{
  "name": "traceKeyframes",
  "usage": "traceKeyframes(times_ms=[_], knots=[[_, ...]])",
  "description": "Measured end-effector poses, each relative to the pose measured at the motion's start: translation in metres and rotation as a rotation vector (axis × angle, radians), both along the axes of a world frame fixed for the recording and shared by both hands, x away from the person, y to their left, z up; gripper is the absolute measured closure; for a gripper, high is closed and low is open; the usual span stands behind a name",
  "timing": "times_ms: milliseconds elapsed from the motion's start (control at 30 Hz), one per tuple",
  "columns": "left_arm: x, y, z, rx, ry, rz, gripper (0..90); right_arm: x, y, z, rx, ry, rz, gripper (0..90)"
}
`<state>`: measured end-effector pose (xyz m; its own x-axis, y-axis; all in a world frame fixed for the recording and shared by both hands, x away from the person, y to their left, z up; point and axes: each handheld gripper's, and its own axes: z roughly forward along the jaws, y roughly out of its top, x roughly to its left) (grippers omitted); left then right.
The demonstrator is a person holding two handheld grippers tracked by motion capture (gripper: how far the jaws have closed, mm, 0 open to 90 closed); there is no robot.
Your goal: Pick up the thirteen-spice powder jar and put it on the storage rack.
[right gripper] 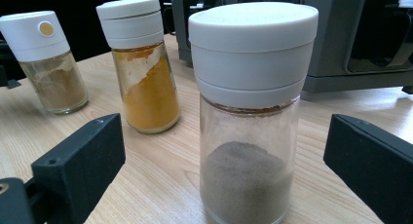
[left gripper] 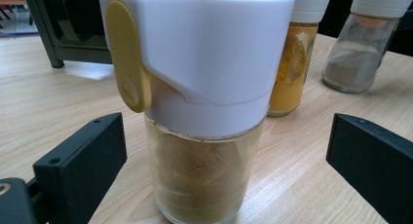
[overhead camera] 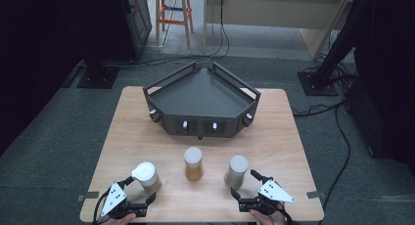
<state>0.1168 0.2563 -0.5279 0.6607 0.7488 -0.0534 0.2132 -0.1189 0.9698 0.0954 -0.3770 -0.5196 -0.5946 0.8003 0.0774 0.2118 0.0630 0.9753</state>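
Three spice jars with white caps stand in a row near the table's front. The left jar holds tan powder and its cap carries a yellow tab; my left gripper is open, its jaws on either side of this jar without touching. In the middle stands a jar of orange powder. The right jar holds grey powder, and my right gripper stands open with a jaw on each side of it.
A dark five-sided tray with a raised rail and small knobs on its front sits on the wooden table behind the jars. A wooden ladder, cables and stand bases are on the floor beyond.
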Motion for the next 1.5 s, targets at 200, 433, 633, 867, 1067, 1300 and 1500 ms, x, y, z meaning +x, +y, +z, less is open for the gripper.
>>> traceKeyframes(times_ms=[200,433,633,867,1067,1300,1500], knots=[[0.002,-0.001,-0.001,-0.003,0.005,0.009,1.0,0.0,0.0,0.0,0.001,0.001,0.001,1.4],[0.005,-0.004,0.0,0.009,0.003,0.011,1.0,0.0,0.0,0.0,0.001,0.001,0.0,1.4],[0.01,-0.007,0.0,0.024,0.009,0.013,1.0,0.001,-0.001,-0.001,0.008,0.003,0.0,1.4],[0.014,-0.01,0.001,0.035,0.008,0.016,1.0,0.001,-0.001,-0.001,0.013,0.004,0.0,1.4],[0.016,-0.011,0.003,0.041,0.003,0.022,1.0,0.001,-0.002,-0.001,0.014,0.004,0.001,1.4],[0.019,-0.013,0.006,0.043,0.001,0.021,1.3,0.001,-0.002,-0.001,0.015,0.004,0.0,1.4],[0.024,-0.013,0.006,0.053,0.004,0.016,6.8,0.001,-0.002,-0.001,0.016,0.004,0.0,1.4]])
